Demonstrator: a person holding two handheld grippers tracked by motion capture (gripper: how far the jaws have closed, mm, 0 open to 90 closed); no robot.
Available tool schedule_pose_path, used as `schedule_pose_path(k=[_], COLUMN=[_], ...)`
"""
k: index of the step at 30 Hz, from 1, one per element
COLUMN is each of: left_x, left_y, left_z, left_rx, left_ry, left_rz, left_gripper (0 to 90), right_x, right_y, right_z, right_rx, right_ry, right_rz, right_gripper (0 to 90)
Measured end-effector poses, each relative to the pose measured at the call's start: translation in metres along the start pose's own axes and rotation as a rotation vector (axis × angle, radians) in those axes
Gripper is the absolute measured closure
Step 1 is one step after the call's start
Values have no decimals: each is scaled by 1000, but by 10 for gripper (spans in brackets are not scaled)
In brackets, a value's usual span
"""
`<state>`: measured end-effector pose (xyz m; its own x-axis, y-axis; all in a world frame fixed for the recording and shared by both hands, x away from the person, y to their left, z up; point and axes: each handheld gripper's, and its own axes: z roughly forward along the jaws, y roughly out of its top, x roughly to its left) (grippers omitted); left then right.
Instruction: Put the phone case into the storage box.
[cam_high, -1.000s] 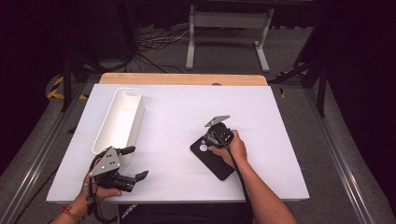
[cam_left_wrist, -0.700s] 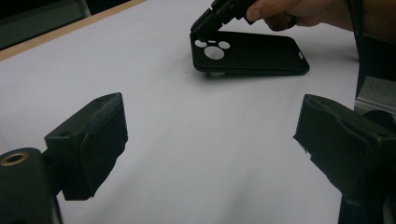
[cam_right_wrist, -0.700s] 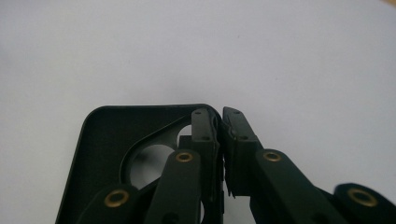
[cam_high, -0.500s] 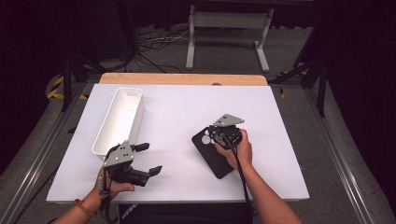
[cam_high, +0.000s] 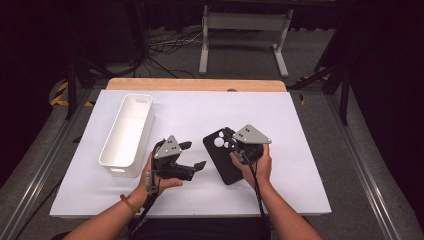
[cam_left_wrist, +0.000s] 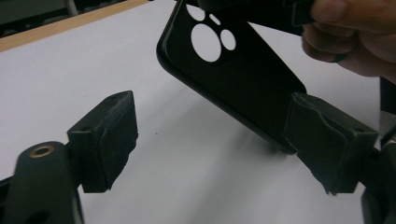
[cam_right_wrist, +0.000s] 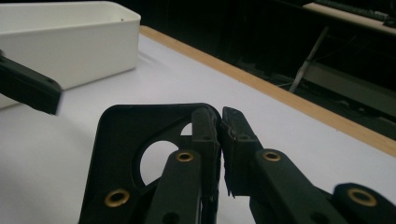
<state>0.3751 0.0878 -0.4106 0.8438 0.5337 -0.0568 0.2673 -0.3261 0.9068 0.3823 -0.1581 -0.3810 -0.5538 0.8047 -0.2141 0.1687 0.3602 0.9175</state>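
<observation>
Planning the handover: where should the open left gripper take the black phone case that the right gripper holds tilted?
Probably the low free long edge of the black phone case, away from the camera cutouts. The right gripper pinches the top rim, so the left gripper, jaws just closing, should come from the case's lower side.

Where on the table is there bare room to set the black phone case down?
Bare table spans from the white bin to the right edge, behind the grippers. Crowded at front centre, where the left gripper, jaws just closing on nothing, nears the phone case held by the right gripper.

place: lab/studio | cues: black curtains (cam_high: 45, 40); floor cables (cam_high: 165, 45); metal stand (cam_high: 242, 30); white table (cam_high: 190, 115)
</observation>
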Motion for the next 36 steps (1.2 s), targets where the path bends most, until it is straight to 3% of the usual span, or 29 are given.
schedule_pose_path(k=[8,10,11,13,17,24,27,34,36], left_x=[9,10,12,12,14,16,18,15,16], left_y=[4,5,5,6,6,6,5,12,14], left_z=[6,5,4,2,-1,-6,-8,-17,-21], left_rx=[-51,-60,-73,-76,-103,-142,-168,-199,-195], left_ry=[-17,-18,-26,-15,-27,-37,-22,-11,-8], left_rz=[-72,-74,-84,-87,-92,-110,-118,-68,-37], left_gripper=[355,365,447,460,669,744,789,822,823], right_x=[17,21,24,26,33,37,39,38,37], right_y=[5,5,5,5,6,5,4,4,5], right_z=[-8,-9,-10,-10,-13,-16,-17,-20,-21], right_rx=[-76,-87,-102,-115,-150,-181,-181,-184,-192], right_ry=[-15,-27,-38,-40,-53,-64,-64,-54,-41], right_rz=[-23,-31,-34,-34,-52,-47,-49,-34,-30], right_gripper=[847,847,847,847,846,842,835,836,826])
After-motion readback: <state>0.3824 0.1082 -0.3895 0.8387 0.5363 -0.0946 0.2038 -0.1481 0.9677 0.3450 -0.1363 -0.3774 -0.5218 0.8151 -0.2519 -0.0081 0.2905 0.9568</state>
